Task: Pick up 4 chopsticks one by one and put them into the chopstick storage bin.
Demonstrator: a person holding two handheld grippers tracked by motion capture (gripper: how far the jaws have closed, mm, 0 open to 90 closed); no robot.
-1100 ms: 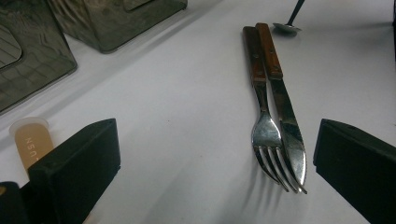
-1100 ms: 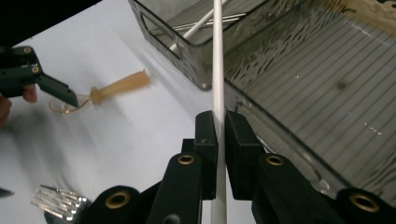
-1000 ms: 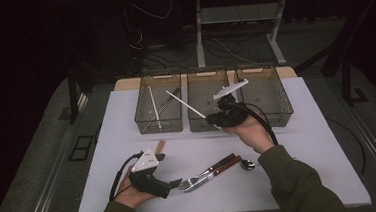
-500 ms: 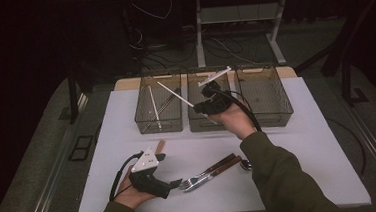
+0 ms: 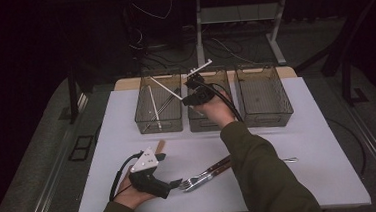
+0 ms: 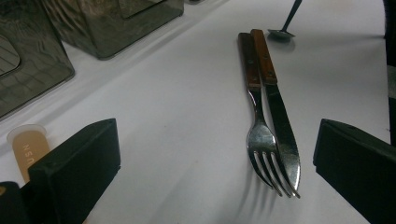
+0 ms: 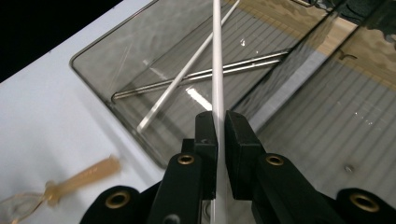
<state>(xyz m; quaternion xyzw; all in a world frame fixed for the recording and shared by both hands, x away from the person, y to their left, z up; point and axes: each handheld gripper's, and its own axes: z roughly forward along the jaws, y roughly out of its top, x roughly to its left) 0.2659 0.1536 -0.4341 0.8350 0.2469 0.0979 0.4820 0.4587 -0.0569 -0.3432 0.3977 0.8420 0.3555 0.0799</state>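
One white chopstick [image 7: 216, 56] is pinched between the pressed-together jaws of the right gripper [image 7: 220, 122], running out toward twelve o'clock over the left basket [image 5: 142, 120], where another white stick [image 5: 154, 107] and a metal pair [image 7: 205, 72] already lie. To finish well, I would lower the tip inside the basket walls and level the stick before letting go. Near the fork [image 6: 259, 135] and knife [image 6: 280, 126], the left gripper [image 6: 215, 158] rests with jaws spread, holding nothing.
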